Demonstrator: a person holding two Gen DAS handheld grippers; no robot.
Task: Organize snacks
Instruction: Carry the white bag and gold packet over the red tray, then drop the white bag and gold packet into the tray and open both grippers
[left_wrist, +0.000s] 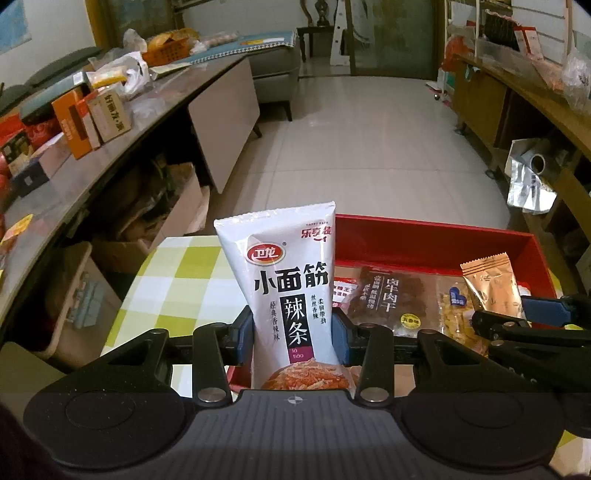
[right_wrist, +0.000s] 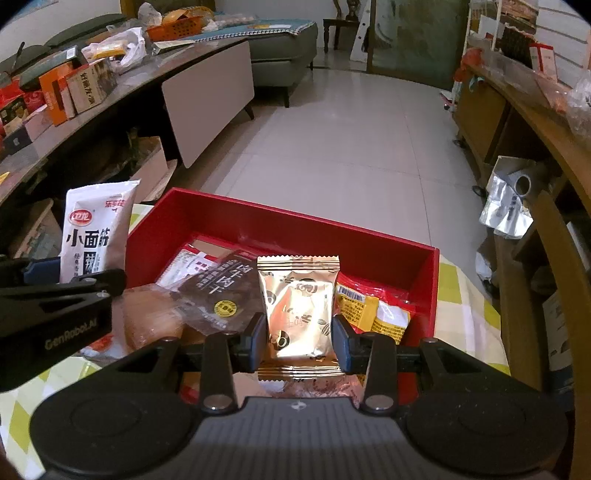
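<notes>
- While both hands hang over the near edge of the checked tablecloth (left_wrist: 177, 280), each gripper already carries a snack, so the coming move turns on how each packet sits relative to the red box (right_wrist: 295, 225) just ahead.
- Nearest, the left gripper (left_wrist: 293, 332) pinches a white latiao packet (left_wrist: 288, 280) by its lower half; the blue pads press on both sides. The packet stands upright, long axis running away from the fingers, its top leaning slightly left.
- Seen from the left wrist, that packet hangs over the box's near left corner, partly still above the tablecloth, so by my reckoning it must travel right and a little farther to clear the wall.
- To the right, the right gripper (right_wrist: 298, 341) is closed on a small gold sachet (right_wrist: 299, 314), pads squeezing its short sides, crimped ends pointing near and far.
- This sachet is already above the box's interior, so the right hand looks nearer to a drop than the left.
- Just beyond it, inside the box, lie a dark beef jerky pack (right_wrist: 221, 291) in the middle and a red and yellow packet (right_wrist: 373, 310) on the right; the far right corner shows bare floor.
- Farther off stretch the tiled floor (right_wrist: 351, 140) and a cluttered sideboard (left_wrist: 122, 122) on the left.
</notes>
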